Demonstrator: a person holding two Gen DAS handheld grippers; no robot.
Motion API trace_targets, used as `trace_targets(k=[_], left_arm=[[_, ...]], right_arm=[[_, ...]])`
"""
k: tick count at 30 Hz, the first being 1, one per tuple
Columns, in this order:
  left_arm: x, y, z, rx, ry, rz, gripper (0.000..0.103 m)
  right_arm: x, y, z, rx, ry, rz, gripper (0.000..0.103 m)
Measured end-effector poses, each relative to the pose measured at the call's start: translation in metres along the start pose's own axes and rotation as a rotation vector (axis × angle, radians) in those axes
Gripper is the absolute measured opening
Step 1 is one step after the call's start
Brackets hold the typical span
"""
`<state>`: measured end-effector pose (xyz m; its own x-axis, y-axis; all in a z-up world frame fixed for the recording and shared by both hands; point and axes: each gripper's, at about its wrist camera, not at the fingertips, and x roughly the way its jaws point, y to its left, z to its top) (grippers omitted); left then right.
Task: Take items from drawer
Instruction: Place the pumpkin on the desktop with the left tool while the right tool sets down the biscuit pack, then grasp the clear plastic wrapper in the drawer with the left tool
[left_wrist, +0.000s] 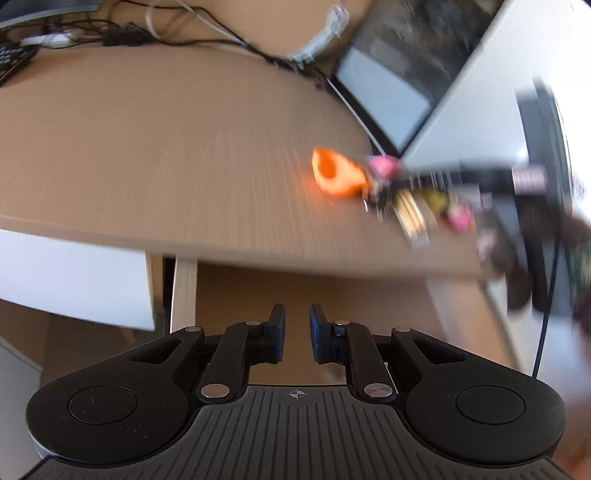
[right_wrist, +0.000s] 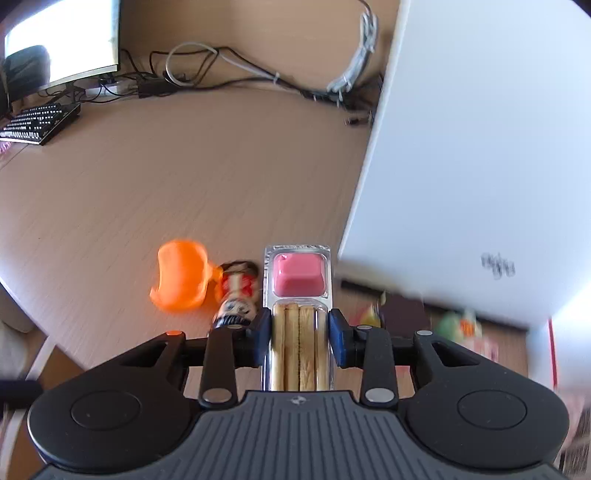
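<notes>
The right gripper (right_wrist: 300, 334) is clenched on a clear snack pack (right_wrist: 298, 295), biscuit sticks between its pads, the pink dip compartment jutting beyond the fingertips over the desk (right_wrist: 184, 177). Just left of it lie a small figurine (right_wrist: 238, 291) and an orange shell (right_wrist: 181, 275). The white box (right_wrist: 480, 166) at right bears grey writing, too blurred to read. The left gripper (left_wrist: 297, 334) is nearly closed, grasping nothing, hovering near the desk's near edge.

Motion-blurred pile of small colourful packets (left_wrist: 417, 199) near bench edge, contents unreadable. Blurred green-orange items (right_wrist: 458, 323) beside white box (right_wrist: 480, 166). Clear biscuit-stick pack (right_wrist: 299, 332) lower end hidden.
</notes>
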<state>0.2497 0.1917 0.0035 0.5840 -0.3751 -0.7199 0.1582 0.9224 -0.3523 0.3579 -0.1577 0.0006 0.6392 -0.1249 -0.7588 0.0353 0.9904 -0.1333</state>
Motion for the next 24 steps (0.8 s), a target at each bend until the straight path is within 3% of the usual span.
trace_targets(k=[5,11,19,24], left_arm=[[0.005,-0.014,-0.013,0.091,0.046,-0.021,0.015],[0.030,-0.045,-0.020,0.270,0.141,-0.053,0.015],[0.098,-0.098,-0.030,0.608,0.283,-0.106,0.015],[0.137,-0.109,-0.030,0.649,0.347,-0.090,0.016]], right_arm=[[-0.017,-0.004,-0.004,0.025,-0.046,0.003,0.038],[-0.057,-0.026,-0.037,0.131,-0.054,0.049,0.042],[-0.085,-0.039,-0.104,0.208,0.064,0.035,0.042],[-0.085,-0.048,-0.147,0.280,0.173,0.022,0.042]])
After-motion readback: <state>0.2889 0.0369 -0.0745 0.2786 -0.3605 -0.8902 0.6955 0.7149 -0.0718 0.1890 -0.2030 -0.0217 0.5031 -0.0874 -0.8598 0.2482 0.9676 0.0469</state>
